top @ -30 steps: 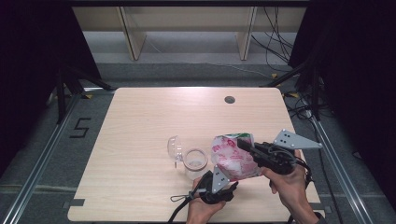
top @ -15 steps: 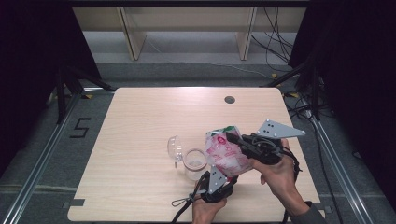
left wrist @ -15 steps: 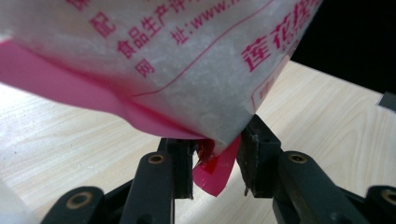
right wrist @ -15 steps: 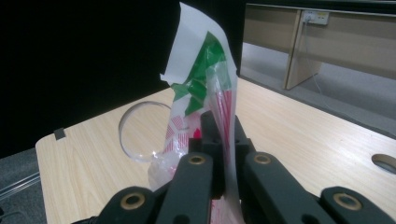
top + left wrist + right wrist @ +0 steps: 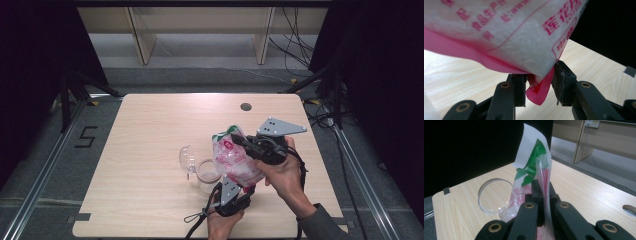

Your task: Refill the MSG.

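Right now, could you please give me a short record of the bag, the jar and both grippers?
bag: white and pink, printed, held up over the table beside the jar
jar: clear, lid hinged open, on the table
right gripper: jaws shut on the bag's top edge
left gripper: bag's pink bottom corner between its jaws, which have just been opening

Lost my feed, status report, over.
Right gripper shut on bag top. Left gripper jaws just opening, bag corner between them. Open jar under bag, nothing blocking.

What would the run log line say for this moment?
right hand-held gripper: shut on pink-and-white plastic bag | left hand-held gripper: at bag's bottom corner | clear glass jar: open, below
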Demonstrator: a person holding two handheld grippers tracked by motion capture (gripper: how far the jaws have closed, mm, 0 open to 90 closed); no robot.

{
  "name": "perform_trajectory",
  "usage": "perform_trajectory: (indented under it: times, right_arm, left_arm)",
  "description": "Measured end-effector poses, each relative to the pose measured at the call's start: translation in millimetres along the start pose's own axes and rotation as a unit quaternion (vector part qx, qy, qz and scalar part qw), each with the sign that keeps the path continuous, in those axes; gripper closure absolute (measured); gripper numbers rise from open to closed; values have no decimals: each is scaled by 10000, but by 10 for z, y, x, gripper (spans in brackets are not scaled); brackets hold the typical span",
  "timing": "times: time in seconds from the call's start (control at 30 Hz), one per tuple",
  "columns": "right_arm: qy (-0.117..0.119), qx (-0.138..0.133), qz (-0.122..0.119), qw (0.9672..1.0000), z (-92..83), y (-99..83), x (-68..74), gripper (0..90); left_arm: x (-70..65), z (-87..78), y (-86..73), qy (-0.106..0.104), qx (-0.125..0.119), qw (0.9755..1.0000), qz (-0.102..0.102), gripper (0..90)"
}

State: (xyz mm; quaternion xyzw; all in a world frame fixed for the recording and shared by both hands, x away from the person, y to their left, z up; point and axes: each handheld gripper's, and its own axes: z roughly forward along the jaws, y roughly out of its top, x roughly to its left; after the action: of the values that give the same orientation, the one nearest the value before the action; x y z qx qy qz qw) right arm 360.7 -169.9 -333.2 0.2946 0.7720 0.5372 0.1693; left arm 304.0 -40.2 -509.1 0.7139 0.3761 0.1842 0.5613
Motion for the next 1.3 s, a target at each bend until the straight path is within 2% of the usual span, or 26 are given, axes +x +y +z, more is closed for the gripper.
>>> perform_trajectory:
  times: [0.03, 0.1, 0.23, 0.27, 0.37, 0.4, 0.43, 0.53, 0.57, 0.7, 0.73, 0.83, 0.87, 0.93, 0.97, 1.0, 1.03, 1.07, 1.1, 1.17, 1.2, 1.27, 1.3]
  right_arm:
    - [-11, -21, 94, 10000, 3, -1, 4, 900]
    - [-28, -71, 98, 9999, 6, -7, -8, 900]
    - [-19, -99, 73, 9999, -11, -22, 18, 900]
    - [-83, -22, 167, 9998, -28, -23, 46, 900]
    - [-140, -54, -58, 9999, -21, -3, 45, 900]
    - [-211, -60, -38, 9998, -27, 4, 59, 900]
    - [-196, -47, -68, 9998, -24, 12, 52, 900]
    - [-169, -87, 44, 9998, -8, 21, 55, 900]
    - [-171, -72, -17, 9998, -9, 28, 43, 900]
    - [-187, -69, 69, 9998, 17, 29, 56, 900]
    - [-132, -70, -48, 9999, 42, 33, 47, 900]
    - [-177, -67, -54, 9998, 68, 38, 46, 900]
    - [-152, -18, 31, 9999, 76, 38, 57, 900]
    - [-96, -26, 22, 9999, 98, 46, 51, 900]
    - [-155, -19, 91, 9998, 101, 51, 65, 900]
    - [-130, -23, 53, 9999, 120, 56, 54, 900]
    - [-206, 40, 71, 9998, 124, 61, 64, 900]
    - [-133, -27, 6, 9999, 159, 61, 53, 900]
    - [-179, 35, -51, 9998, 172, 70, 62, 900]
    - [-230, 112, -25, 9997, 195, 74, 89, 900]
    - [-167, 59, 0, 9998, 226, 72, 89, 900]
    - [-206, 90, 37, 9997, 238, 79, 111, 900]
    - [-253, 98, 6, 9996, 242, 85, 117, 900]
  left_arm:
    - [-12, 1, -3, 99, -4, 10000, -2, 616]
    - [-23, 3, -4, 260, 17, 9996, 46, 593]
    - [-34, 21, -13, 412, -35, 9991, 29, 610]
    - [-41, 25, -13, 433, -48, 9991, 9, 612]
    - [-45, 23, -6, 470, -147, 9988, -1, 631]
    - [-40, 16, 2, 484, -156, 9987, -22, 645]
    - [-34, 6, 8, 446, -135, 9989, -83, 655]
    - [-4, 8, 19, 390, -177, 9989, -172, 668]
    - [1, 9, 22, 365, -206, 9989, -194, 674]
    - [11, 16, 25, 271, -179, 9993, -201, 689]
    - [9, 17, 24, 263, -191, 9993, -202, 690]
    - [11, 11, 30, 199, -141, 9994, -247, 692]
    - [11, 13, 31, 175, -144, 9995, -234, 693]
    - [15, 24, 30, 101, -196, 9996, -197, 695]
    - [7, 38, 33, 65, -235, 9994, -232, 697]
    - [1, 47, 38, 57, -240, 9994, -238, 698]
    - [-12, 62, 41, 63, -289, 9992, -265, 700]
    - [-18, 67, 44, 65, -271, 9994, -225, 703]
    - [-24, 69, 46, 48, -275, 9994, -220, 705]
    - [-25, 71, 53, 33, -272, 9994, -198, 709]
    - [-20, 72, 57, 36, -268, 9995, -184, 710]
    - [-12, 75, 61, 59, -309, 9993, -218, 710]
    - [10, 62, 67, 4, -198, 9997, -116, 710]
